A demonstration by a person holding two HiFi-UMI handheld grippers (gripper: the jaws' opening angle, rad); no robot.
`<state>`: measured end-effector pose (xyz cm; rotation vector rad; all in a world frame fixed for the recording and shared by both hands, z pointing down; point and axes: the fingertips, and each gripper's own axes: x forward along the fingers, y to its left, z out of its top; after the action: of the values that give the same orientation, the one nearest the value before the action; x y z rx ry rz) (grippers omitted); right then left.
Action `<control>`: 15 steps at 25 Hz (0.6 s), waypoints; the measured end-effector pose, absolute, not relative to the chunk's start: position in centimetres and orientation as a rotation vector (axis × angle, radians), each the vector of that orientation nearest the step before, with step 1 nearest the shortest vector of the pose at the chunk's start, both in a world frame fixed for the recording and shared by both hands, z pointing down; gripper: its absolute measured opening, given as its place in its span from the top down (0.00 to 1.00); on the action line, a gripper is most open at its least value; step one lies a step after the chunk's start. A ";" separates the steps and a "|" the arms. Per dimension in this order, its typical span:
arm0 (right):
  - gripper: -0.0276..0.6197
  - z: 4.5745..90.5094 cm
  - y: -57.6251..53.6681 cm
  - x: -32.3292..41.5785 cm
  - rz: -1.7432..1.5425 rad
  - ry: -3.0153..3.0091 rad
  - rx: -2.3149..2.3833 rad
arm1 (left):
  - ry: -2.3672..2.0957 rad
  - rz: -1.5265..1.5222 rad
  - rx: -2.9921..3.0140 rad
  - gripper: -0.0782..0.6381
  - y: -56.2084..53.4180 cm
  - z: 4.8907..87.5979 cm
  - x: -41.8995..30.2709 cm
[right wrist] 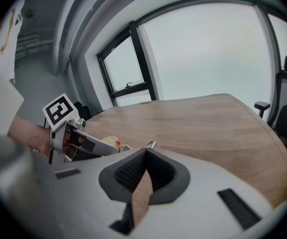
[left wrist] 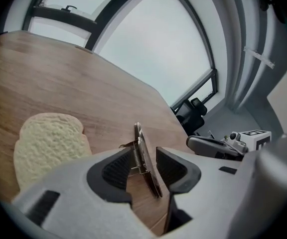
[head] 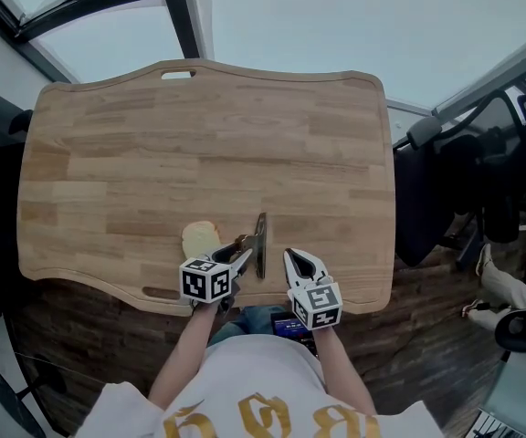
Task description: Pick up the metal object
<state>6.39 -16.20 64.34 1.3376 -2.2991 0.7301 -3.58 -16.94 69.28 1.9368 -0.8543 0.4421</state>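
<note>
left gripper view shows the left gripper [left wrist: 146, 159] spread wide astride the metal object [left wrist: 139, 136], which lies on the wooden table [head: 199, 135] near a bread slice [head: 200, 239]. i'd say the grasp is pending: squeeze, then lift. right gripper [right wrist: 144, 159] is clenched, empty.

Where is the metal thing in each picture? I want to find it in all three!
Head view: metal thing at bottom middle, near the table's front edge.
Left gripper view: low middle, between the left gripper's open jaws.
Right gripper view: only a small tip, likely its end, peeks over the right gripper.
Shared landmark: the wooden table.
</note>
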 end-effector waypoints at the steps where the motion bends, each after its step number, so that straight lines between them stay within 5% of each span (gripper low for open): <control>1: 0.94 64.4 -16.4 6.4 0.731 -2.296 1.334 | -0.849 0.449 1.932 0.67 -17.0 69.4 -3.5; 12: 0.94 66.2 -17.8 6.6 0.783 -2.263 1.274 | -0.813 0.435 1.847 0.68 -17.9 70.6 -2.3; 15: 0.94 66.6 -18.0 6.0 0.790 -2.264 1.246 | -0.833 0.418 1.808 0.78 -18.5 70.8 -2.7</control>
<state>6.02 -17.96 66.61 1.2460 -2.2639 0.7904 -2.65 -18.46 70.75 1.8082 -0.8330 0.4184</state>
